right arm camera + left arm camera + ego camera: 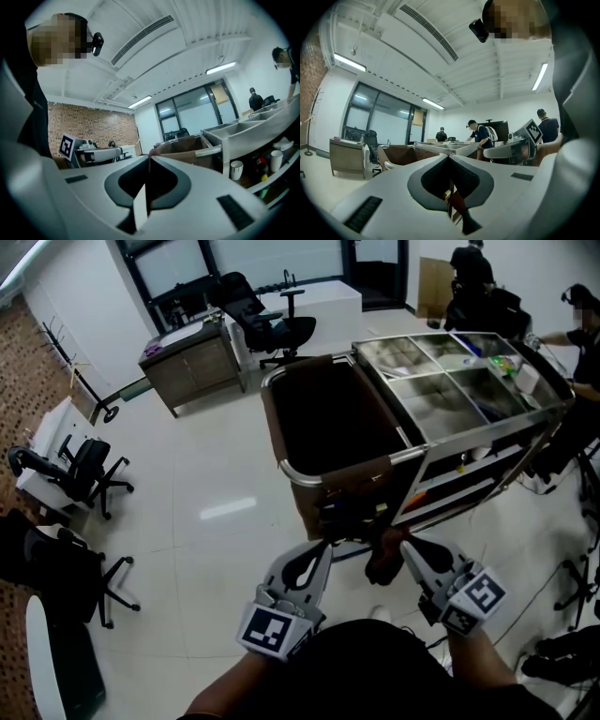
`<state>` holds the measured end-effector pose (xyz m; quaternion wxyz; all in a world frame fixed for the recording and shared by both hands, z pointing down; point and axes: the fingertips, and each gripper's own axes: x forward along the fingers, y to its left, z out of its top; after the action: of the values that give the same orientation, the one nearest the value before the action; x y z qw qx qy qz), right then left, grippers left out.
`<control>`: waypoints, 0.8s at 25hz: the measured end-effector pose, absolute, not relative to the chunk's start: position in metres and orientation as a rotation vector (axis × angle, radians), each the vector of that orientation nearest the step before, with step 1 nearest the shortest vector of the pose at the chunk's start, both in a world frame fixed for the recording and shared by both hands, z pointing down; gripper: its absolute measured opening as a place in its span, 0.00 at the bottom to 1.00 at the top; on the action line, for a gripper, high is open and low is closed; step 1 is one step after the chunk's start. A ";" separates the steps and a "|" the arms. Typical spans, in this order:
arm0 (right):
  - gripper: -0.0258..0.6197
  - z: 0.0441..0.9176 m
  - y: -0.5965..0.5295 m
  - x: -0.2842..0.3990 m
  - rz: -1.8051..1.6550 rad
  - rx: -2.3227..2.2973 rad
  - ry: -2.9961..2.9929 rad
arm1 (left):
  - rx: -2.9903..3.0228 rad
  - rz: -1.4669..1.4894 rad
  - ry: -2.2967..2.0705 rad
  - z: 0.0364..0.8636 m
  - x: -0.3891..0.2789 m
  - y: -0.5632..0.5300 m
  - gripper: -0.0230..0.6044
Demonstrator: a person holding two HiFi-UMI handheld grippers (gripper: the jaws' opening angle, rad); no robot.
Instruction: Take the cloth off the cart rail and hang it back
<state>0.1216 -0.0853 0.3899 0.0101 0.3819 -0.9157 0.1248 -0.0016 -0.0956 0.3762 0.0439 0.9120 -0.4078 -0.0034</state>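
Observation:
The cart stands just ahead, with a brown bag point(328, 418) at its near end inside a steel rail point(323, 476). A dark red-brown cloth point(384, 561) hangs below that rail, between my two grippers. My right gripper point(405, 542) is beside it with its jaws together, and a reddish sliver of cloth point(149, 153) shows at its tip point(149, 157). My left gripper point(328, 545) is also closed. A red-brown strip of cloth point(457, 202) shows in the slit between its jaws point(449, 157). Both grippers point roughly level at the cart's end.
Steel compartments point(450, 381) fill the cart's top, and a white cup point(236, 169) stands on a lower shelf. Office chairs point(272, 329) point(89, 474) and a wooden cabinet point(192, 362) stand to the left and behind. People point(473, 273) work at the far right, beside stands and cables point(572, 587).

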 end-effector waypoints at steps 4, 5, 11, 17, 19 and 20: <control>0.08 0.387 -0.082 0.111 0.360 1.158 -2.877 | 2.795 0.006 -1.250 0.377 -0.001 -0.094 0.04; 0.08 0.384 -0.082 0.108 0.341 1.149 -2.887 | 2.794 0.007 -1.257 0.377 -0.002 -0.094 0.04; 0.08 0.377 -0.081 0.102 0.300 1.127 -2.906 | 2.788 -0.004 -1.276 0.378 -0.006 -0.095 0.04; 0.08 0.375 -0.080 0.101 0.302 1.119 -2.905 | 2.800 -0.026 -1.273 0.372 -0.007 -0.092 0.04; 0.08 0.375 -0.080 0.101 0.302 1.117 -2.905 | 2.804 -0.018 -1.272 0.373 -0.007 -0.091 0.04; 0.08 0.376 -0.080 0.100 0.304 1.116 -2.904 | 2.804 -0.015 -1.273 0.374 -0.007 -0.091 0.04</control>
<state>0.1004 -0.0798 0.3757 0.0080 0.3571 -0.9290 0.0972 -0.0071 -0.0907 0.3736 0.0313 0.9101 -0.4132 -0.0050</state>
